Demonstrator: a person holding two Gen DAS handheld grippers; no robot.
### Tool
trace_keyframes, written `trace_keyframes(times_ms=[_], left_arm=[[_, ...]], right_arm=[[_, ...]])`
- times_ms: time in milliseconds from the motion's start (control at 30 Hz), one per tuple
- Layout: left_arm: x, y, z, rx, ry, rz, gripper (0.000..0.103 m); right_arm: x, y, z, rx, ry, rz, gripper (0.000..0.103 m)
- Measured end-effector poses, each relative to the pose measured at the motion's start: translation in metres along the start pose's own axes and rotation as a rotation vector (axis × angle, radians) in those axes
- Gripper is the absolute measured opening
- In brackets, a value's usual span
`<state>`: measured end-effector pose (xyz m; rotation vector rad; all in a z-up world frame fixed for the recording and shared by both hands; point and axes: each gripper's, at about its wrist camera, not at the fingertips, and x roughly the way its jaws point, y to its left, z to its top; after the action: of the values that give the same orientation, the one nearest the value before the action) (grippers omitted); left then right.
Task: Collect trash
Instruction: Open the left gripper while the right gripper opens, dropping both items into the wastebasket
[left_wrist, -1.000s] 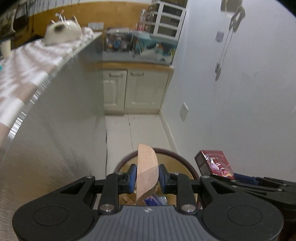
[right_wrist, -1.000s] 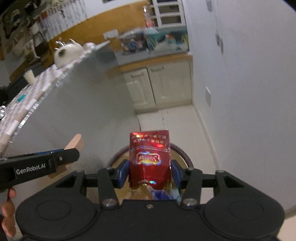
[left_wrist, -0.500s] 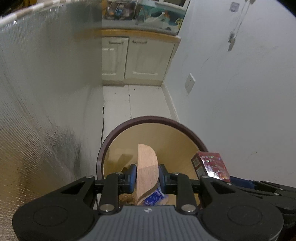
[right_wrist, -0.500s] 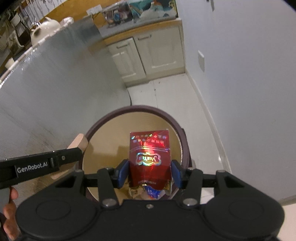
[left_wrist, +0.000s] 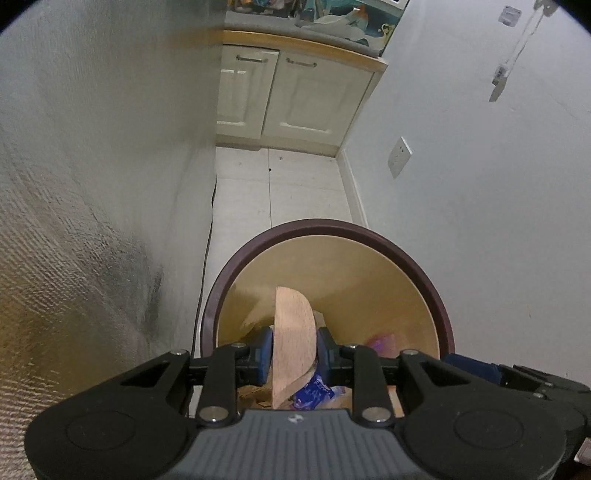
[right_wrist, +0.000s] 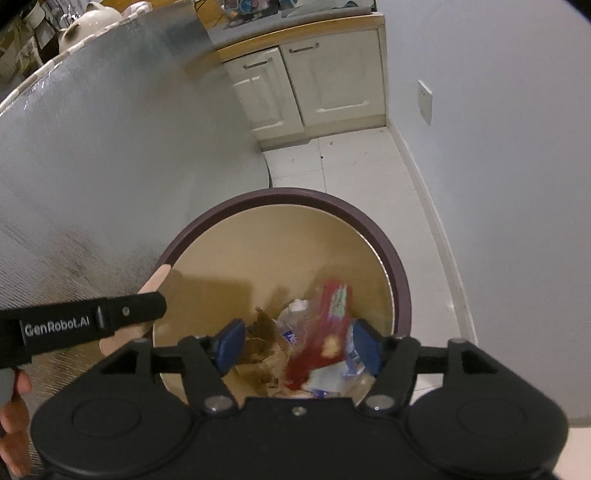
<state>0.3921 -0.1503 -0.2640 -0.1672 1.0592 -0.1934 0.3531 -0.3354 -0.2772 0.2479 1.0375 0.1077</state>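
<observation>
Red carton (right_wrist: 327, 332) (blurred) over bin (right_wrist: 400, 280)

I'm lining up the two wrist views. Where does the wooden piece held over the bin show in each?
Left wrist view: the wooden piece stands bottom centre, clamped in the left gripper, over the bin.
Right wrist view: only its pale tip shows at the left, beyond the left gripper's black finger.
Shared landmark: the bin's dark rim.

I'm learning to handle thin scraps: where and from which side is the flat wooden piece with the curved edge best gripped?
Grip the flat wooden piece across its two broad faces at the lower middle, approaching edge-on from its straight side, as the left gripper does: it is thin, so those parallel faces suit the pads.
</observation>
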Motion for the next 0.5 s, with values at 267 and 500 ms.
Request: trace_keyframes(times_ms=[267, 500], left_arm=[[0.018, 0.002, -0.003, -0.026, 0.035, 0.002, 0.035], [0.024, 0.001, -0.009, 0.011, 0.099, 0.018, 0.059]], right_arm=[[0.006, -0.006, -0.005, 0.000, 0.038, -0.015, 0.066], [0.005, -0.001, -0.009, -0.031, 0.059, -0.015, 0.066]])
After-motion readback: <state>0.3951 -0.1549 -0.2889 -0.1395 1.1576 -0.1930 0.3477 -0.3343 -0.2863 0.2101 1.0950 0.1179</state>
